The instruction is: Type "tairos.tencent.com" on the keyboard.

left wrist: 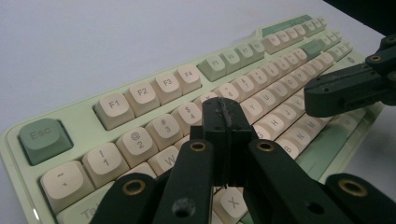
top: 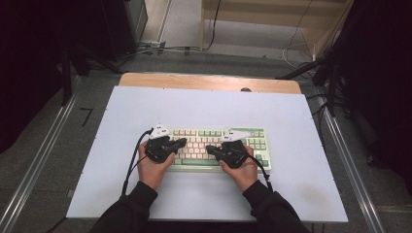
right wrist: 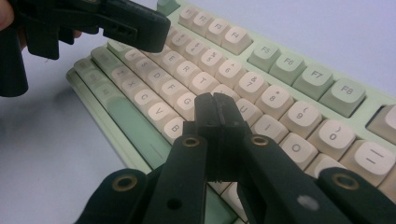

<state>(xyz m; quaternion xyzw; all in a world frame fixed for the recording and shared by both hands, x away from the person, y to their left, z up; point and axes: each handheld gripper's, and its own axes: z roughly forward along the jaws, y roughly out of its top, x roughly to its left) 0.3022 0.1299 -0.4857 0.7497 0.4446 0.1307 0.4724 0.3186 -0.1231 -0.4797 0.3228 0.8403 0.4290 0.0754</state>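
A pale green keyboard [top: 252,138] with cream and green keycaps lies on the white table top. My left gripper [top: 182,141] hovers over its left half, jaws pressed together with nothing between them; in the left gripper view its tip [left wrist: 223,108] sits above the keyboard [left wrist: 140,93] near the number and letter rows. My right gripper [top: 210,148] hovers over the middle of the keyboard, also shut and empty; its tip [right wrist: 217,103] is above the keyboard [right wrist: 289,65] around the letter keys. The two tips point toward each other, a short gap apart.
The white table top [top: 145,107] extends well beyond the keyboard on all sides, with a wooden strip [top: 209,81] at its far edge. Cables and dark stands crowd the floor beyond. The person's hands and dark sleeves enter from the near edge.
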